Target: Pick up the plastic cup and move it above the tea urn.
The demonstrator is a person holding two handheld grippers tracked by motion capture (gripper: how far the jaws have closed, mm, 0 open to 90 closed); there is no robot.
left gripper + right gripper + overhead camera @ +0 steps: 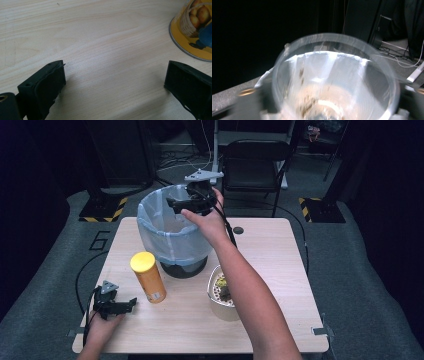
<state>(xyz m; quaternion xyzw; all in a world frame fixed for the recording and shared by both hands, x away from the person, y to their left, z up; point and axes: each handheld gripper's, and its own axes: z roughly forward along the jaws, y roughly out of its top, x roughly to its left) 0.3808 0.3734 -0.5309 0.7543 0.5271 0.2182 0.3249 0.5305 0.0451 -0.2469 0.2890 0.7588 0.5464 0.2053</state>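
Observation:
My right gripper (186,202) hangs over the mouth of a bin (172,232) lined with a pale blue bag. In the right gripper view, my right gripper (332,102) is shut on a clear plastic cup (332,75), whose sides sit between the blurred jaws. Brown residue streaks the cup's inside, and the liner shows through it. My left gripper (125,307) rests on the table's near left part. Its jaws stand wide apart in the left gripper view, where my left gripper (115,80) has only bare wood between them.
A yellow canister (148,276) stands upright just right of the left gripper, and its base (195,32) shows in the left gripper view. A white bowl (216,295) with food scraps sits under the right forearm. Beyond the table stands a black chair (252,162).

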